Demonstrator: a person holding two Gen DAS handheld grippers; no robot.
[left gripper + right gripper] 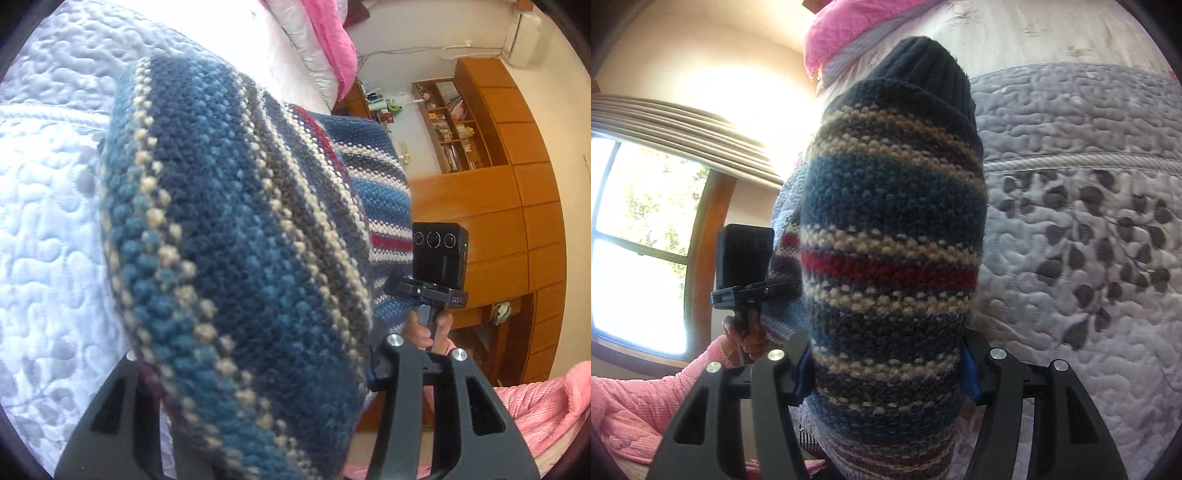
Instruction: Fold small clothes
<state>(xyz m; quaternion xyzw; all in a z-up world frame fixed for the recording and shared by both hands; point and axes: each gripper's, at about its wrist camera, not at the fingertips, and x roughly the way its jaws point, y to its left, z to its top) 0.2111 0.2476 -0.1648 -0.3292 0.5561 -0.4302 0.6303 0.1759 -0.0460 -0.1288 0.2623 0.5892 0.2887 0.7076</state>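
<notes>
Sweater (236, 236) bunched in both claws, above quilt (48, 166), no legible writing

The striped sweater (894, 258) was coarse, nubbly knit wool (matt), above a smooth quilted bedspread (1071, 184); beyond it, glossy wooden cabinets (517, 206).

Bedroom in bright daylight

A quilted bedspread (1089, 155) covered the bed; wooden cabinets (517, 206) with a bookshelf (454, 125) lined one wall, a glaring window (639, 236) another, and perhaps an air conditioner (524, 37) hung high.
</notes>
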